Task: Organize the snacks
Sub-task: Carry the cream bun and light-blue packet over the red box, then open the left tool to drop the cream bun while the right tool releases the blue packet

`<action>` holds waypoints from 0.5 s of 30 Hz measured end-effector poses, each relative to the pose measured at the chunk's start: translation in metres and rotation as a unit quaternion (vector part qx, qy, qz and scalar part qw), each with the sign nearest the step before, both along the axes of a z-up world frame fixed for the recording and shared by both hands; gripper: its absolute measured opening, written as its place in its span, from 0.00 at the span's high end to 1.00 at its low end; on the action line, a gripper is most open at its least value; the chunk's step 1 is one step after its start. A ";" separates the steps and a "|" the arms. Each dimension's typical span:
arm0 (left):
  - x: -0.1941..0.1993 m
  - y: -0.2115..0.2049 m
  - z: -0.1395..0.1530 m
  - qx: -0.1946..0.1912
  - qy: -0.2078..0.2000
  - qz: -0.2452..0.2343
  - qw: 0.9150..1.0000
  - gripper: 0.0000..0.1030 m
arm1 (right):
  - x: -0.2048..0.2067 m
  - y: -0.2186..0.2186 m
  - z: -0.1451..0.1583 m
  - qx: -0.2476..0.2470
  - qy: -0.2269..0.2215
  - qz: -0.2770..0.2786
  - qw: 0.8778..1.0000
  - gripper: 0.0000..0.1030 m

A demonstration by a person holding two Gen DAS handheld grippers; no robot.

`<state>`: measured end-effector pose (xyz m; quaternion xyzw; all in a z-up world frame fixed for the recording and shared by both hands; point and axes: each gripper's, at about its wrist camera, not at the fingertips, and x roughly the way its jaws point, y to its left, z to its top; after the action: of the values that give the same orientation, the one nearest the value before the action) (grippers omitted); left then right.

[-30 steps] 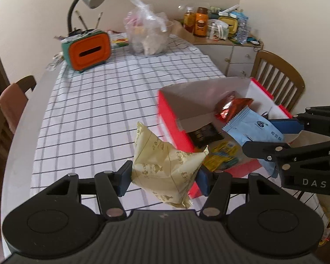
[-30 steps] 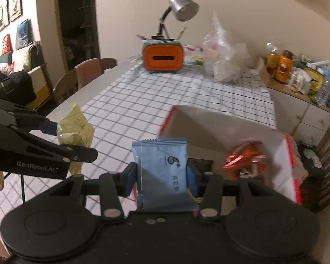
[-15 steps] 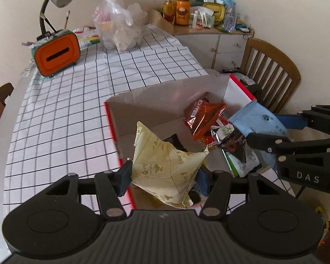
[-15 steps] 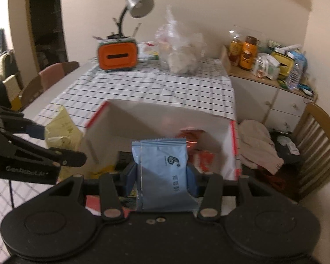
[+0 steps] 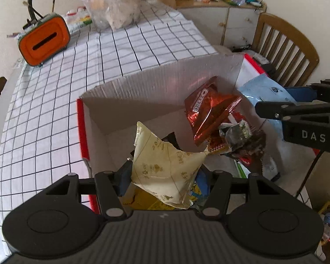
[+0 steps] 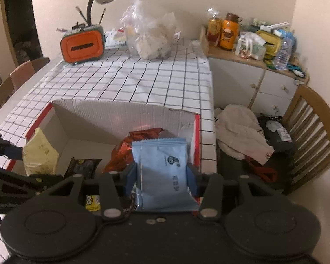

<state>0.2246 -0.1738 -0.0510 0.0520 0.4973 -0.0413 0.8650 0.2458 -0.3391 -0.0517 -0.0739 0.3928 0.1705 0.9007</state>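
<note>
Both packets now hang over the open box [image 5: 160, 88] (a second ago they were short of it), the left hand-held gripper [image 5: 165, 176] clamping the yellow bag [image 5: 165, 171], the right hand-held gripper [image 6: 161, 176] clamping the blue pouch [image 6: 162, 171].

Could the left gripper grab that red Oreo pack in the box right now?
Probably not as things stand. The left gripper has its jaws shut on the yellow snack bag, so it has no free grip. The Oreo pack itself lies uncovered on top of the pile in the box, ahead and to the right.
</note>
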 end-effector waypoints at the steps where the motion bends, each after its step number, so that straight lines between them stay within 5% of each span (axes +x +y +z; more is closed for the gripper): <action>1: 0.003 -0.001 -0.001 0.005 0.002 0.000 1.000 0.43 | 0.002 0.002 -0.002 0.001 0.004 0.004 1.000 0.55; 15: 0.030 -0.015 -0.022 0.055 0.051 0.003 0.997 0.43 | 0.004 0.024 -0.027 -0.012 0.028 0.045 0.999 0.55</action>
<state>0.2542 -0.1884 -0.0735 0.0964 0.5424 -0.0139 0.8345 0.2503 -0.3147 -0.0782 -0.0981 0.4160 0.2081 0.8798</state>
